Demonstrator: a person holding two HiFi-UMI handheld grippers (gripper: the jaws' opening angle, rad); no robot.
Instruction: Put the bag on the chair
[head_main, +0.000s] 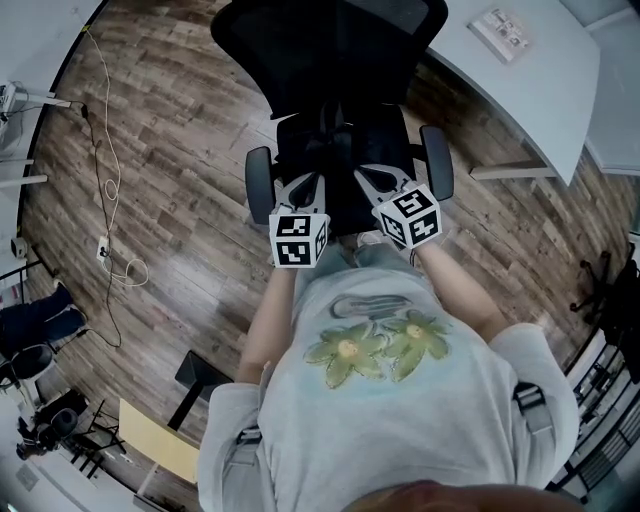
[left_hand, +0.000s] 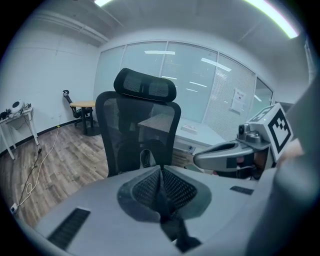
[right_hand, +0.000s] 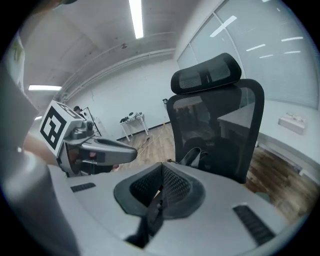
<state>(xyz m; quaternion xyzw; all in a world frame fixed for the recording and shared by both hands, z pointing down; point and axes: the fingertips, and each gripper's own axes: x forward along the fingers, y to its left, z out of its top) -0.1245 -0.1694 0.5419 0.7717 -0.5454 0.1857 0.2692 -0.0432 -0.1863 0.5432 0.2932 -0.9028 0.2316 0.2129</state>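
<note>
A black office chair (head_main: 330, 40) stands in front of me with its seat toward me. The black bag (head_main: 335, 148) rests on the seat, dark against dark, so its outline is hard to trace. My left gripper (head_main: 305, 186) is at the seat's front left. In the left gripper view its jaws (left_hand: 161, 172) are shut on a black bag strap (left_hand: 167, 220). My right gripper (head_main: 378, 178) is at the seat's front right, also shut (right_hand: 161, 172), on another black strap (right_hand: 152, 212). Part of the bag (right_hand: 200, 157) shows past the jaws, against the backrest.
The armrests (head_main: 259, 180) (head_main: 437, 160) flank the two grippers. A curved white desk (head_main: 530, 80) stands behind the chair at the right. Cables (head_main: 105, 180) trail over the wooden floor at the left. A small wooden table (head_main: 160, 440) is at the lower left.
</note>
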